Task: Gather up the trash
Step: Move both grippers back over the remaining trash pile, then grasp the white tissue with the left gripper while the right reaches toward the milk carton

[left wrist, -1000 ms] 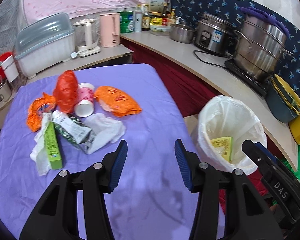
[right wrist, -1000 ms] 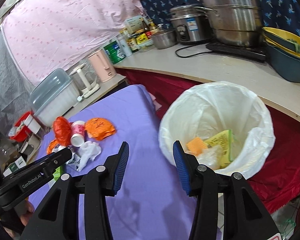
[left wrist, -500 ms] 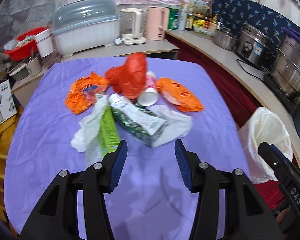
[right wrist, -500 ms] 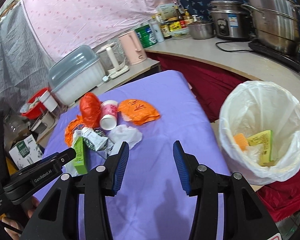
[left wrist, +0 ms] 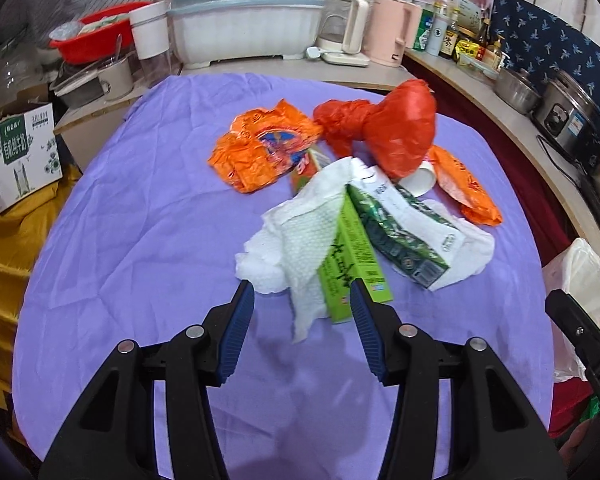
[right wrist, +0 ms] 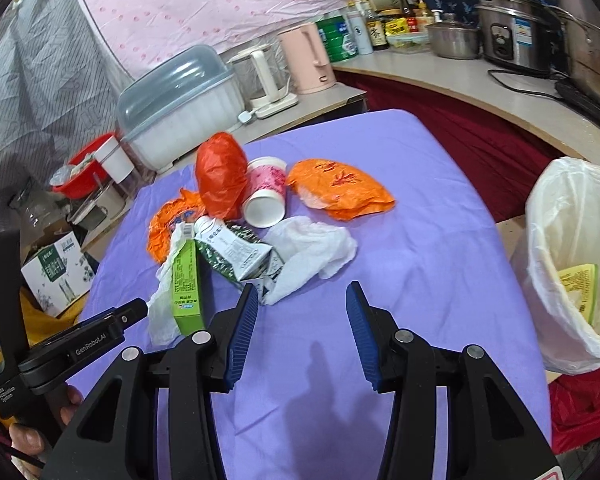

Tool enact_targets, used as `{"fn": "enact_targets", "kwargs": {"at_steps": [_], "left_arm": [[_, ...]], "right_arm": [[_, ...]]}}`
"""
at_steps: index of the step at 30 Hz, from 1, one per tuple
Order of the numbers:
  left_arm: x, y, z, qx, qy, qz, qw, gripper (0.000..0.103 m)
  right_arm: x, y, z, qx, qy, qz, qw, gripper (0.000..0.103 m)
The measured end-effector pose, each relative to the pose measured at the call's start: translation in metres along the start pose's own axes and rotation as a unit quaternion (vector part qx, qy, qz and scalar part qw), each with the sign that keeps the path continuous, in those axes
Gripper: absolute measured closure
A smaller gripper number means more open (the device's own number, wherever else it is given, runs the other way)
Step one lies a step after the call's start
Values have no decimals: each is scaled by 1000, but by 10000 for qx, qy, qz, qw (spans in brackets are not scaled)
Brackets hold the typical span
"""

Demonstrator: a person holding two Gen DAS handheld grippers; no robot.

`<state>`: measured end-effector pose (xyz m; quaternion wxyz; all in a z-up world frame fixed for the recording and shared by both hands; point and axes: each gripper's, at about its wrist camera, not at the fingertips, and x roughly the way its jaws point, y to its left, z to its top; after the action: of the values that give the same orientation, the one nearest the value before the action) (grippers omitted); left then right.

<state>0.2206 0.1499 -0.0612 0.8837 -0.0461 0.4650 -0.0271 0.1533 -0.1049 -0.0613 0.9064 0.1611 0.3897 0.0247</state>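
A pile of trash lies on the purple tablecloth [left wrist: 140, 240]: a white paper towel [left wrist: 296, 240], a green box [left wrist: 352, 268], a green-and-white carton [left wrist: 400, 232], a red plastic bag [left wrist: 400, 128], orange wrappers [left wrist: 260, 148] and a pink paper cup [right wrist: 266, 196]. My left gripper [left wrist: 302, 300] is open and empty, its tips just short of the paper towel and green box. My right gripper [right wrist: 302, 304] is open and empty, near the carton [right wrist: 236, 252] and a white tissue [right wrist: 312, 248]. A white-lined trash bin [right wrist: 568, 264] stands at the table's right.
A counter behind holds a covered dish rack [left wrist: 244, 16], kettles [left wrist: 388, 28], bottles, a rice cooker [right wrist: 512, 32] and pots. A cardboard box [left wrist: 16, 156] and yellow cloth sit at the left. Dark red cloth hangs below the counter beside the bin.
Both grippers have swung left from the bin toward the trash pile. My left gripper has come close to the paper towel and green box. Both stay open.
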Motion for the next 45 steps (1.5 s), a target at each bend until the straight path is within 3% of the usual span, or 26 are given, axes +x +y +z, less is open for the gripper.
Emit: {"fn": "enact_targets", "kwargs": {"at_steps": [2, 13, 16, 22, 24, 38, 45], "left_arm": [[7, 9, 0, -57, 43, 7, 10000, 48], [42, 23, 6, -149, 306, -237, 9991, 50], [48, 24, 7, -112, 353, -334, 9988, 60], [53, 28, 9, -145, 415, -500, 9978, 95], [49, 32, 11, -183, 368, -563, 9976, 99], [19, 65, 49, -475, -214, -599, 9968, 102], [29, 73, 49, -520, -96, -617, 9967, 101]], "right_arm": [[11, 10, 1, -91, 74, 45, 9999, 58], [56, 39, 10, -224, 302, 202, 9991, 58], [64, 42, 11, -238, 350, 218, 9989, 58], [72, 47, 12, -271, 397, 233, 9986, 58], [75, 48, 13, -290, 408, 233, 9985, 58], [100, 55, 21, -573, 358, 120, 9976, 39], [119, 56, 21, -700, 494, 90, 9963, 37]]}}
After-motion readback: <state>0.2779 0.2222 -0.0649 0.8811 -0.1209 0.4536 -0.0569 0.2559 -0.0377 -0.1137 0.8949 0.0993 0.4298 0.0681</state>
